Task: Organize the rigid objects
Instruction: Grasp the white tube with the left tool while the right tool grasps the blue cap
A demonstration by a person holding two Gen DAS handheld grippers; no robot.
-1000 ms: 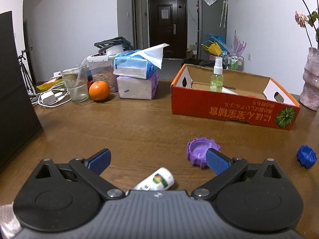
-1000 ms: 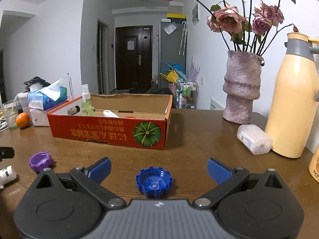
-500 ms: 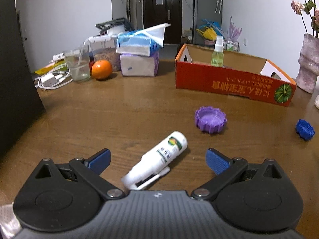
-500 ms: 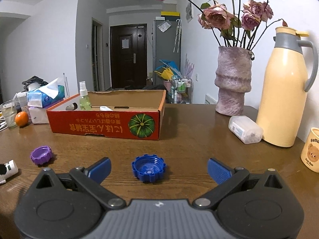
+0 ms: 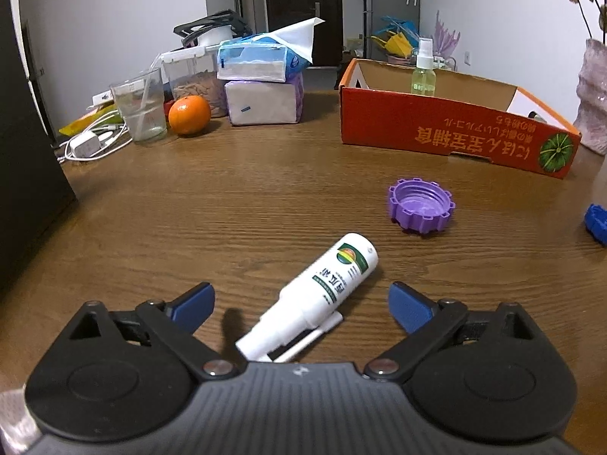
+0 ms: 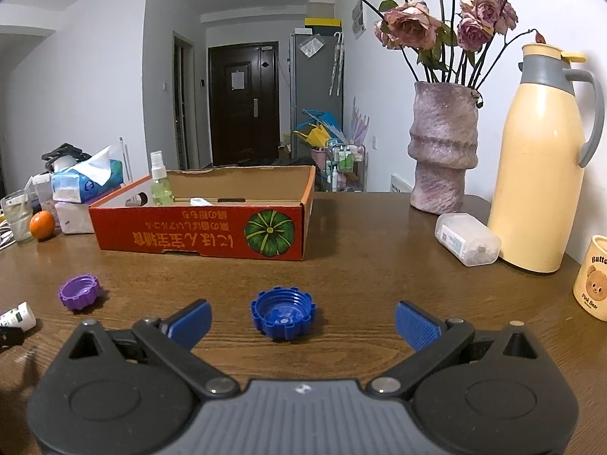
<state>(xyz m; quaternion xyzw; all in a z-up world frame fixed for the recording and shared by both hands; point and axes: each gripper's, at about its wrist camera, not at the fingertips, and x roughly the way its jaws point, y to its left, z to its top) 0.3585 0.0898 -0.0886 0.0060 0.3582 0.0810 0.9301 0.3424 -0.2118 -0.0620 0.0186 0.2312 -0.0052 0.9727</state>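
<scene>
We judge the task as only partly done. In the orange cardboard box (image 6: pixel 205 235), far ahead of our right gripper (image 6: pixel 301 320), a green spray bottle (image 6: pixel 161 185) already stands, and some small white thing lies beside it that we cannot identify. Three pieces are left on the wooden table (image 5: pixel 227 197). The white spray bottle (image 5: pixel 322 295) lies on its side between the fingers of our left gripper (image 5: pixel 301 303), its nozzle end towards us; the jaws are spread wide and touch nothing. The purple cap (image 5: pixel 420 204) rests ahead and to the right of this gripper. Our right gripper is also wide open and empty, with the blue cap (image 6: pixel 282 313) just in front, between its fingertips, apart from both pads.
</scene>
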